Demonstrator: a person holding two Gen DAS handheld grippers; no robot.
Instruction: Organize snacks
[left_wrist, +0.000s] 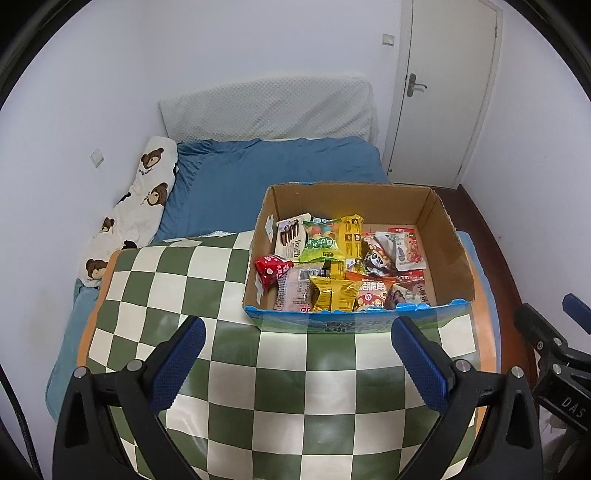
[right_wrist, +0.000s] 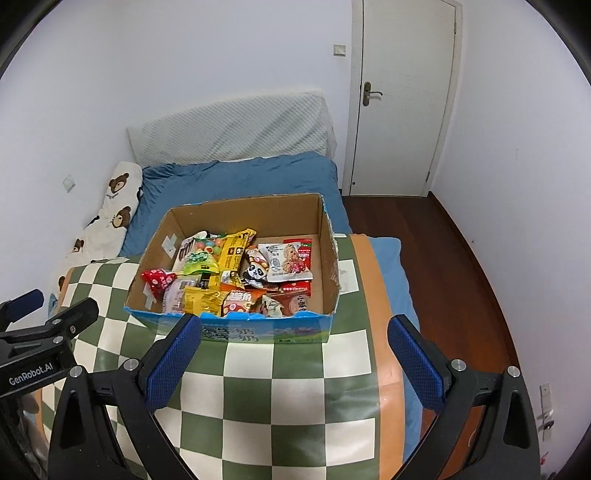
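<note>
The snacks (left_wrist: 343, 269) lie heaped in an open cardboard box (left_wrist: 452, 258) that sits on the far part of a green-and-white checked bench (left_wrist: 258, 387). Both the left tongs (left_wrist: 297, 338) and the right tongs (right_wrist: 293, 338) hover just before the box, spread wide and empty. A blue bed (left_wrist: 266, 173) lies beyond.

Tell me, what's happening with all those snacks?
A person holds two grippers over a checkered table. The snacks all lie in a cardboard box on it. The left gripper and right gripper are both open, holding nothing, in front of the box. Nothing has been picked up.
</note>
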